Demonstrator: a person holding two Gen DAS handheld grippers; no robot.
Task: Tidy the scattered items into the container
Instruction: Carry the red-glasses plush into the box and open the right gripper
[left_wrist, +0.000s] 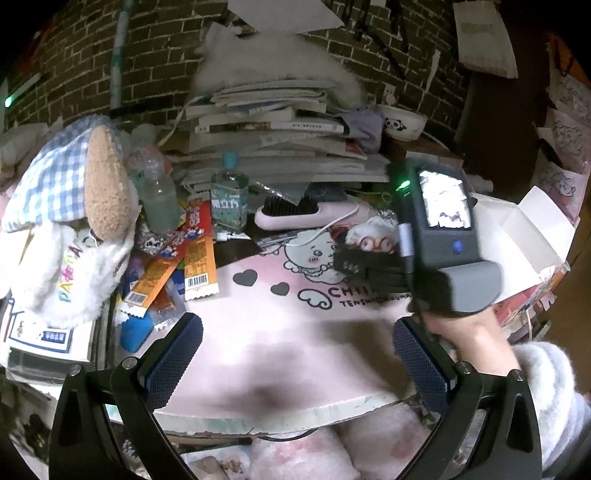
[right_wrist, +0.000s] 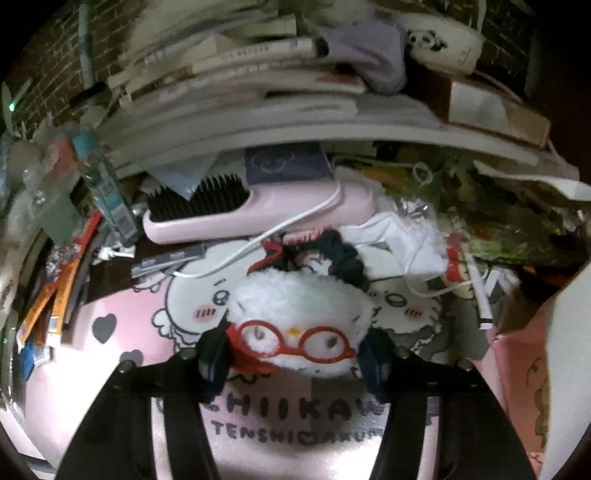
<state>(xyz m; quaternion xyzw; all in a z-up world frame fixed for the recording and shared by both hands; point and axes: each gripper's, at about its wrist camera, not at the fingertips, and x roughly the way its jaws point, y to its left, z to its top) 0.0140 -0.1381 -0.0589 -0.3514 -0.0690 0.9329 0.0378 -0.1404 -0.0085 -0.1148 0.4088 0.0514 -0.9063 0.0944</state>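
The right gripper (right_wrist: 295, 354) is clamped on a small white plush toy (right_wrist: 299, 328) with red glasses, one finger pressed into each side, holding it over the pink cartoon mat (right_wrist: 147, 332) near the middle of the desk. The left gripper (left_wrist: 295, 354) hangs with its fingers spread wide and nothing between them, above the near edge of the same mat. Beyond the toy lie a pink hairbrush (right_wrist: 258, 214) and a white cable (right_wrist: 295, 225); a stack of books (left_wrist: 273, 125) rises at the far side. To the right stands an open white box (left_wrist: 524, 229). Snack packets (left_wrist: 184, 266) are scattered on the left.
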